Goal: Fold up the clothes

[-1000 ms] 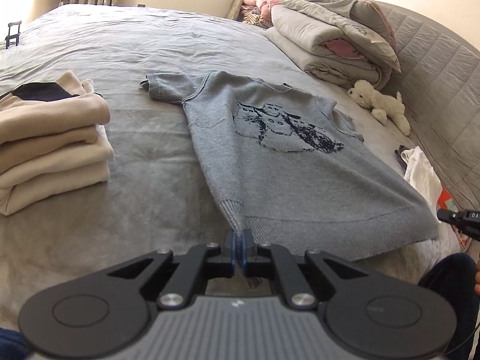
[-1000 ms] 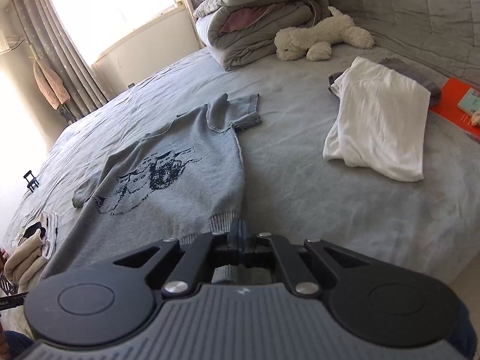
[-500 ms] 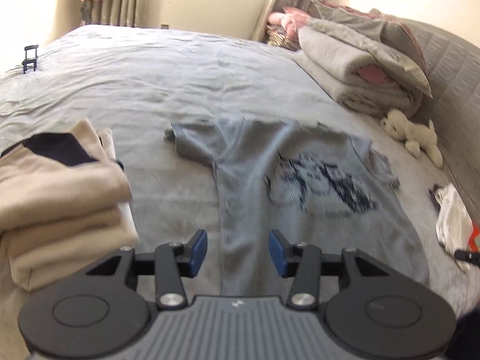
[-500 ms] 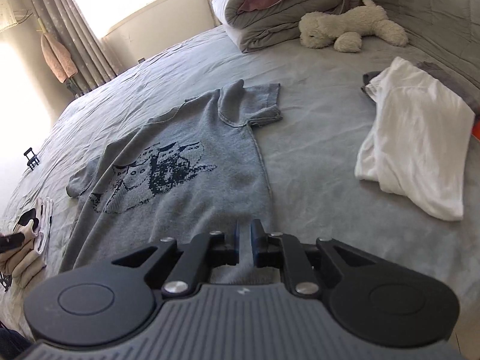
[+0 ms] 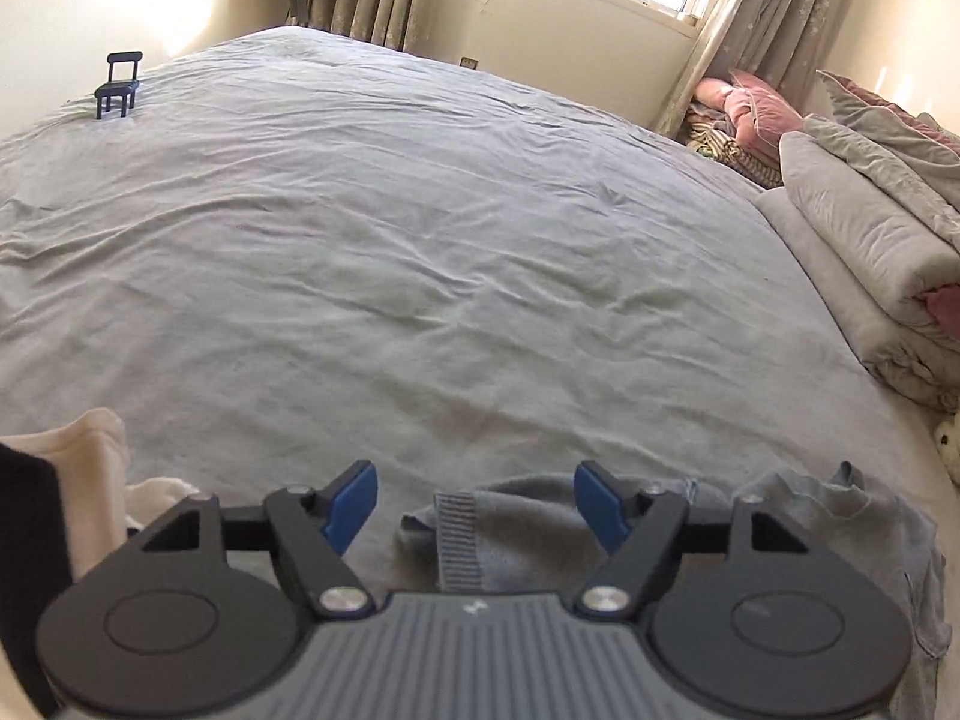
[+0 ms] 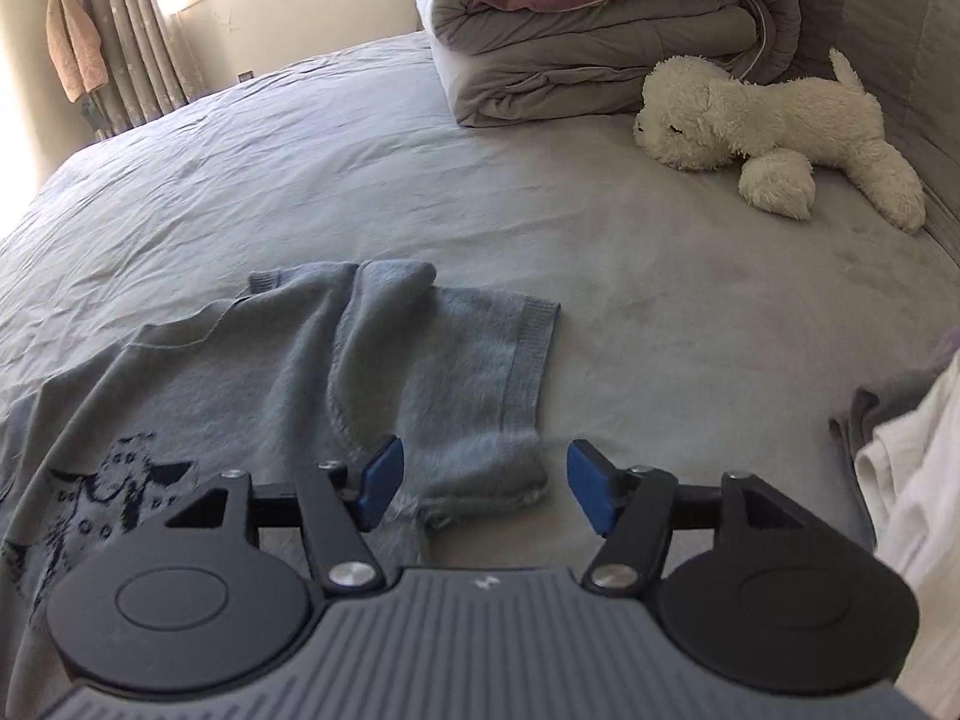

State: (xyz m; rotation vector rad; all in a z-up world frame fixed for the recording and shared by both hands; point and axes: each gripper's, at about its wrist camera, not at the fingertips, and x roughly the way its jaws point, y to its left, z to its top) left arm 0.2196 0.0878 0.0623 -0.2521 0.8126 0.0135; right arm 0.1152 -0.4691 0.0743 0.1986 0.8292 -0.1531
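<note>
One bed point(image 5: 420, 252) covered in a wrinkled grey sheet fills both views and carries every item.

A folded grey duvet point(image 6: 600, 36) with a pink lining lies at the head end of the bed, with a white plush dog point(image 6: 774, 120) just beside it.

The grey sweater point(image 6: 288, 372) lies face up on the sheet, not yet folded. It is a short-sleeved knit in a soft, slightly fuzzy grey-blue yarn. A dark navy printed figure point(image 6: 108, 480) sits on the chest; only part of it is visible. The shoulder area is rumpled into a raised fold. The sleeve point(image 6: 492, 372) on the right side lies flat and spread outward, ending in a ribbed cuff. In the left wrist view the other sleeve point(image 5: 480, 528) is bunched, with its ribbed cuff turned toward the camera.

A stack of cream clothes point(image 5: 90, 468) lies just beside the sweater on the left; a white garment point(image 6: 918, 480) lies on the right.

The left tool point(image 5: 474, 504) is released, its jaws spread wide over the bunched sleeve without touching it. The right tool point(image 6: 486, 483) is likewise released, its jaws spread over the lower edge of the flat sleeve.
</note>
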